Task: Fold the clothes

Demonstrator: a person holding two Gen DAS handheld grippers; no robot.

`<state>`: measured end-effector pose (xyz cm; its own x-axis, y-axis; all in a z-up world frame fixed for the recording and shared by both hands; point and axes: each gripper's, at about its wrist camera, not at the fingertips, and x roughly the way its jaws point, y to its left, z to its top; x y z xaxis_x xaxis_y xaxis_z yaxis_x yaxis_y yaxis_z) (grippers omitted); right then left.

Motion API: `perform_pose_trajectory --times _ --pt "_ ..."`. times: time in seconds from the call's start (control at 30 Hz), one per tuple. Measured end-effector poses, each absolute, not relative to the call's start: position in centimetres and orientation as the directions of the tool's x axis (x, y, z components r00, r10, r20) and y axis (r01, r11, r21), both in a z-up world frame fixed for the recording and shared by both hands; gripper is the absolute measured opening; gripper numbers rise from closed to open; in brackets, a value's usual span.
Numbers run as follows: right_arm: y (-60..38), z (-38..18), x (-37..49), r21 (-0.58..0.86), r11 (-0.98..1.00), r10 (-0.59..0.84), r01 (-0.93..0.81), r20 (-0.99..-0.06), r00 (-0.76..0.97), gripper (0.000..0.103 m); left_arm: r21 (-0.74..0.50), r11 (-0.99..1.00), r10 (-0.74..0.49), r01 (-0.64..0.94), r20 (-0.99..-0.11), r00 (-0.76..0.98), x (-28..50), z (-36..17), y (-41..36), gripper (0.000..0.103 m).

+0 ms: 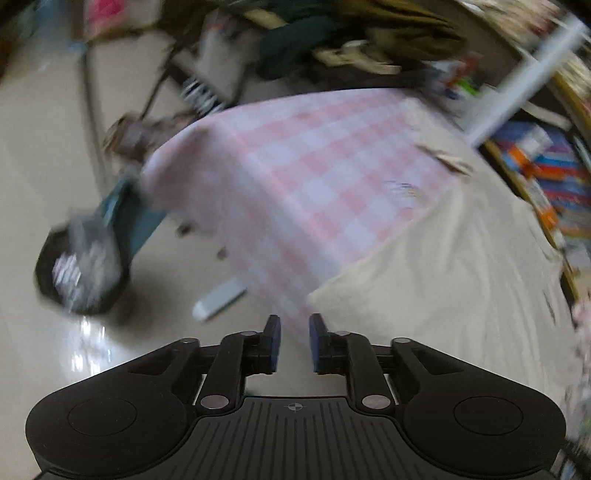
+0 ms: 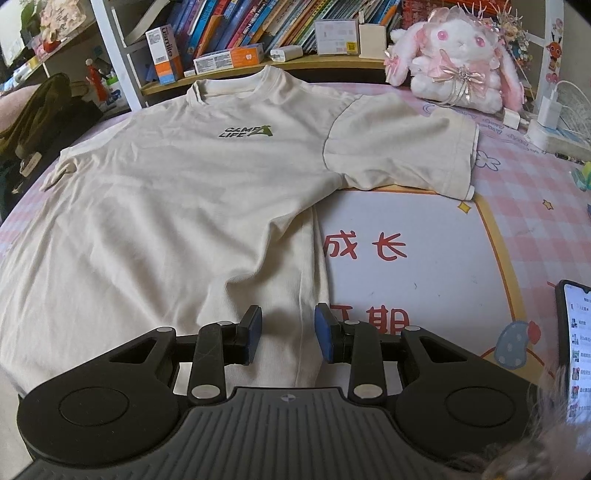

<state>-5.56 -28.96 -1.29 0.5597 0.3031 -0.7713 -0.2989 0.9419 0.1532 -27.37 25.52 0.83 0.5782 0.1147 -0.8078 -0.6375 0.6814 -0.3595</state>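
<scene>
The cream T-shirt lies flat and face up on the surface, which is covered by a pink checked cloth. Its long axis runs straight away from the right gripper: collar at the far end near the bookshelf, hem at the near end. One short sleeve is spread out to the right, over the edge of a white mat with red characters.

The right gripper hangs over the near right corner of the shirt. Its 2 fingers stand a little apart with nothing clamped; the side seam of the shirt runs up through the gap beneath them, but I cannot tell whether the pads touch the fabric. So the shirt's right edge lies directly ahead of and under these fingers, and this hand is the nearer one to a hold.

The left wrist view is heavily blurred. The left gripper also has its fingers slightly apart and empty. The shirt lies ahead and to the right of it, its near edge just beyond the fingertips, with the bare checked cloth straight ahead and the floor to the left.

In my judgement, the left hand must shift right onto the hem before both sides can be lifted together.
</scene>
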Motion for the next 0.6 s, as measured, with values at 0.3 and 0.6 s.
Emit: perform_pose_trajectory --times 0.3,0.6 --pt "-29.6 -0.9 -6.0 0.206 0.955 0.293 -0.214 -0.779 0.554 0.042 -0.054 0.958 0.145 -0.283 -0.759 0.634 -16.8 2.5 20.9 0.053" --pt "-29.6 -0.2 -4.4 0.286 0.946 0.320 -0.152 -0.751 0.577 0.042 0.019 0.984 0.126 -0.178 -0.776 0.618 -9.1 1.8 20.7 0.053"
